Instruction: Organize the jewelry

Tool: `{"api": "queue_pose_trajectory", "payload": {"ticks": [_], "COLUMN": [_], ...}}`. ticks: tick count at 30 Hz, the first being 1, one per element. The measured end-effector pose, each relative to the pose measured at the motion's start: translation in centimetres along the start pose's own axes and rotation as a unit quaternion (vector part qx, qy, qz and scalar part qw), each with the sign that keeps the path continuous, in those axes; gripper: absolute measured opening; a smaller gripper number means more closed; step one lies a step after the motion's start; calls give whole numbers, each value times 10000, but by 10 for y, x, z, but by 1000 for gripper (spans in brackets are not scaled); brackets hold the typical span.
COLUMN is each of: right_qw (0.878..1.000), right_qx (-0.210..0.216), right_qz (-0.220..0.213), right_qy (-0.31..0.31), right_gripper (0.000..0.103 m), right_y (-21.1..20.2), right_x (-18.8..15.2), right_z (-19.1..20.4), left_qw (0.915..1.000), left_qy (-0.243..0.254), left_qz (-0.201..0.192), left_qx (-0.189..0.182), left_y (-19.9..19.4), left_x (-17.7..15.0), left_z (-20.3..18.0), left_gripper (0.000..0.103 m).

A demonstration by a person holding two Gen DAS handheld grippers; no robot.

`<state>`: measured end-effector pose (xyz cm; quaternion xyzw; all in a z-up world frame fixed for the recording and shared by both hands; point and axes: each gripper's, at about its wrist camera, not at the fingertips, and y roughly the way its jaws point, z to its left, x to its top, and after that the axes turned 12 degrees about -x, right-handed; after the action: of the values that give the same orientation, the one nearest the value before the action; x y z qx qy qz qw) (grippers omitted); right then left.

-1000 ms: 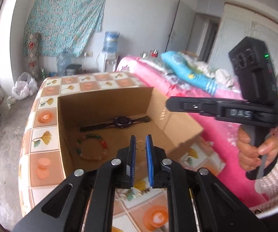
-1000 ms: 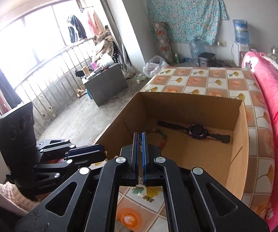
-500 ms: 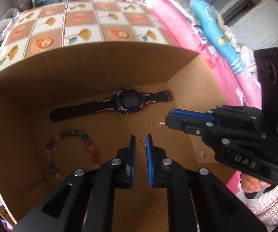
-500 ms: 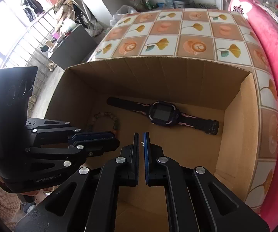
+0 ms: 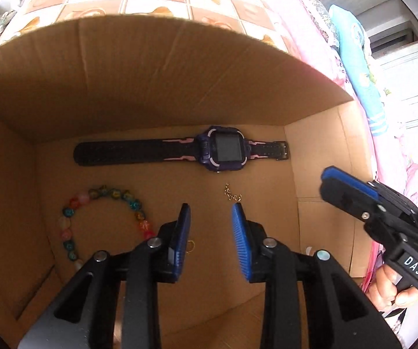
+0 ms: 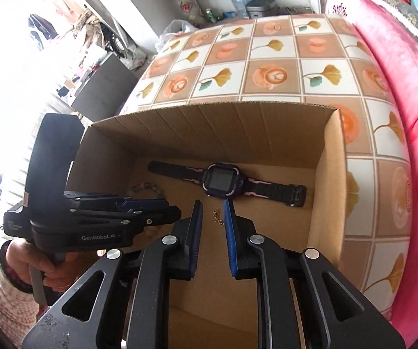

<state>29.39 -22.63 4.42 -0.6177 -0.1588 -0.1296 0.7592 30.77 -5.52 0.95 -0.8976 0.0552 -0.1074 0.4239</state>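
Releasing: both tongs are opening above the cardboard box point(image 6: 328, 174), pointing down into it.
Left tongs point(image 5: 211, 208): jaws parting, nothing between the pads; a small gold ring point(image 5: 190, 245) lies on the box floor just beside the left pad, apparently let go.
Right tongs point(image 6: 212, 205): jaws parting, pads clear of everything; a short gold chain piece point(image 6: 217, 216) is seen between them, lying on the box floor below.
Same chain piece, left view: it lies just beyond the tips, near the watch.
Watch point(image 5: 223, 152): one, dark strap with pink accents, laid flat along the far side of the box floor.
Bead bracelet point(image 5: 104, 221): one, multicoloured, curved on the near-left part of the floor, partly hidden by the left tongs.
Count in box: four pieces visible, namely one watch, one bracelet, one ring, one chain piece.
Box position: resting on the surface point(image 6: 267, 55), which has a tile-patterned cover; a pink bed point(image 6: 406, 93) lies to its right.
Progress, judged: all jewelry in view is already inside the box; none shows on the surface outside it.
Remaining, judged: withdrawing both tongs; whether more pieces wait out of view cannot be told.
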Motion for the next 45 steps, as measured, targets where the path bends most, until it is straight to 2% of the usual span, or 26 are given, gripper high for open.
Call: {"api": "queue_pose_trajectory", "payload": {"ticks": [7, 11, 13, 15, 17, 19, 21, 23, 26, 28, 30, 33, 38, 43, 45], "right_qw": [9985, 9956, 9928, 9893, 9857, 9825, 9818, 9827, 9856, 9904, 9937, 9958, 9970, 9968, 9968], "right_qx": [108, 345, 576, 793, 1066, 1356, 1479, 1508, 1501, 1248, 991, 838, 710, 743, 742], "right_qz": [-525, -873, -1051, -1208, -1255, -1170, -1031, -889, -591, -352, -187, -59, -154, -181, -178], "right_qy": [-59, -72, -85, -186, -370, -515, -598, -611, -513, -475, -480, -375, -279, -233, -221], "right_gripper": [19, 19, 19, 22, 25, 28, 29, 30, 32, 32, 32, 32, 32, 32, 32], "right_y": [-36, -63, -78, -92, -99, -100, -96, -88, -66, -43, -24, -1, 11, 15, 15], "right_x": [-19, -35, -47, -62, -80, -101, -119, -139, -165, -179, -188, -195, -197, -194, -195], "right_z": [1, 4, 6, 8, 13, 19, 28, 35, 45, 54, 63, 69, 77, 79, 76], "left_qw": [9983, 9914, 9827, 9704, 9541, 9438, 9412, 9435, 9535, 9618, 9649, 9578, 9531, 9426, 9411], "left_qy": [331, 671, 991, 1370, 1801, 2087, 2199, 2226, 2077, 1883, 1771, 1919, 1957, 2212, 2271], "left_qz": [-479, -1093, -1495, -1877, -2240, -2406, -2424, -2358, -2165, -1973, -1825, -1774, -1739, -1724, -1708], "left_qx": [-44, -263, -471, -651, -840, -883, -836, -687, -280, 252, 650, 1200, 1519, 1814, 1835], "left_y": [-35, -75, -99, -122, -141, -152, -154, -147, -119, -88, -64, -35, -14, -5, -4], "left_x": [-22, -55, -82, -110, -149, -181, -205, -225, -242, -247, -249, -250, -241, -235, -234], "left_z": [-13, -23, -29, -34, -39, -39, -37, -33, -23, -14, -4, 0, 3, -2, -3], "left_gripper": [29, 29, 29, 31, 37, 39, 40, 40, 40, 40, 40, 40, 39, 27, 22]}}
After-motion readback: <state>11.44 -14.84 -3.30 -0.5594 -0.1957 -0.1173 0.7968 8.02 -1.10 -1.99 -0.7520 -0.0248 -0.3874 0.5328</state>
